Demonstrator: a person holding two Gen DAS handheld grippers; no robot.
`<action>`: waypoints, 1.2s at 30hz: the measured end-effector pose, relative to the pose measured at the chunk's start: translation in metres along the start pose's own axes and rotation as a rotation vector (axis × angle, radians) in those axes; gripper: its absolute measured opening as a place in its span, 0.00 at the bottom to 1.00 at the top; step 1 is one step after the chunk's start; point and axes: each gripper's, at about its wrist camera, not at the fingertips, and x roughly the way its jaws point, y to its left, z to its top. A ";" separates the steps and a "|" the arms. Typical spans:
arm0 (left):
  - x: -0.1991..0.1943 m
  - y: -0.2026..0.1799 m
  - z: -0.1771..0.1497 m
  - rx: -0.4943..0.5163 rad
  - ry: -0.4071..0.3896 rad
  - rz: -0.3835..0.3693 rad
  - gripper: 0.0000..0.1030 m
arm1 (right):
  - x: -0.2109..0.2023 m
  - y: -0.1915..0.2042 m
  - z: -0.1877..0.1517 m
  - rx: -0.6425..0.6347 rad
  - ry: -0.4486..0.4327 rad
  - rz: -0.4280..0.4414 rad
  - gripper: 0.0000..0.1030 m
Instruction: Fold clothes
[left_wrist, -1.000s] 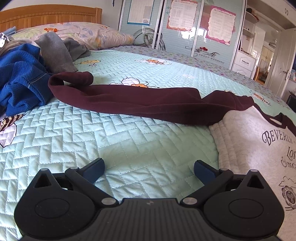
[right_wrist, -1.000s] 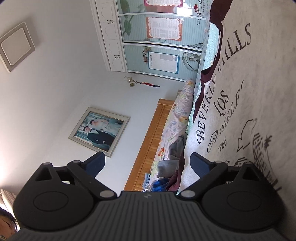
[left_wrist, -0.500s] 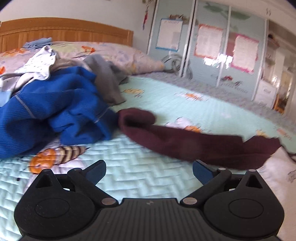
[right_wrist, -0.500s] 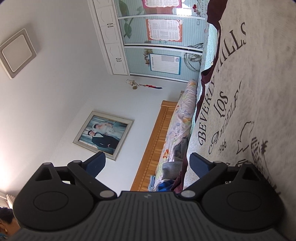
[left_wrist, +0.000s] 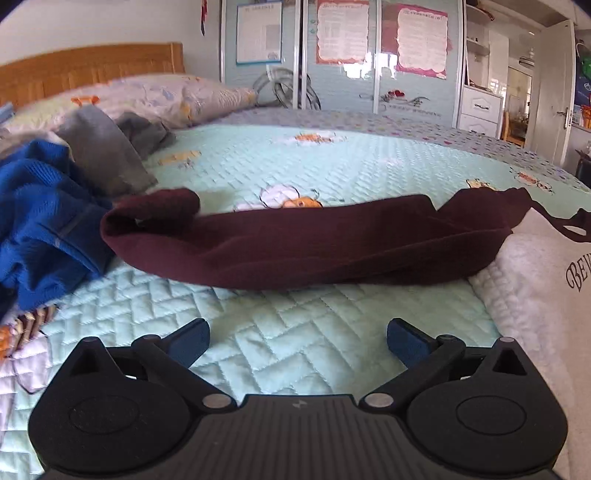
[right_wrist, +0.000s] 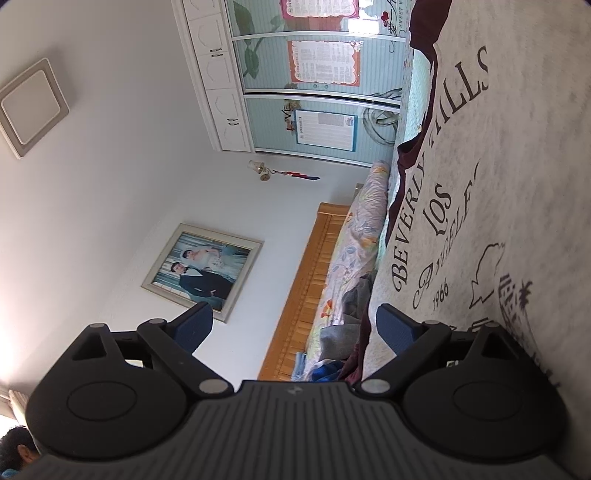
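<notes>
One maroon sleeve (left_wrist: 303, 243), one blue top (left_wrist: 40, 206).

Bare quilt (left_wrist: 295, 332) before maroon sleeve (left_wrist: 314, 247)

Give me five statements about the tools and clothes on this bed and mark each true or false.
1. The left tool is open, with nothing between its fingers. True.
2. The maroon sleeve lies stretched across the quilt. True.
3. The left tool is clamped on the blue garment. False: that garment lies apart, off to its left, untouched.
4. The sweatshirt reads "BEVERLY HILLS". True.
5. The right tool is shut on the sweatshirt. False: its fingers stand wide apart and grip nothing.
</notes>
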 end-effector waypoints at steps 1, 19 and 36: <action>-0.001 0.004 0.000 -0.022 0.000 -0.018 0.95 | 0.001 0.002 -0.001 -0.010 0.003 -0.014 0.92; 0.018 0.082 0.024 -0.385 -0.037 -0.086 0.99 | 0.000 -0.005 0.001 0.003 -0.018 0.020 0.93; 0.049 0.030 0.037 -0.341 -0.010 0.120 0.99 | -0.002 -0.008 0.005 0.032 -0.016 0.087 0.98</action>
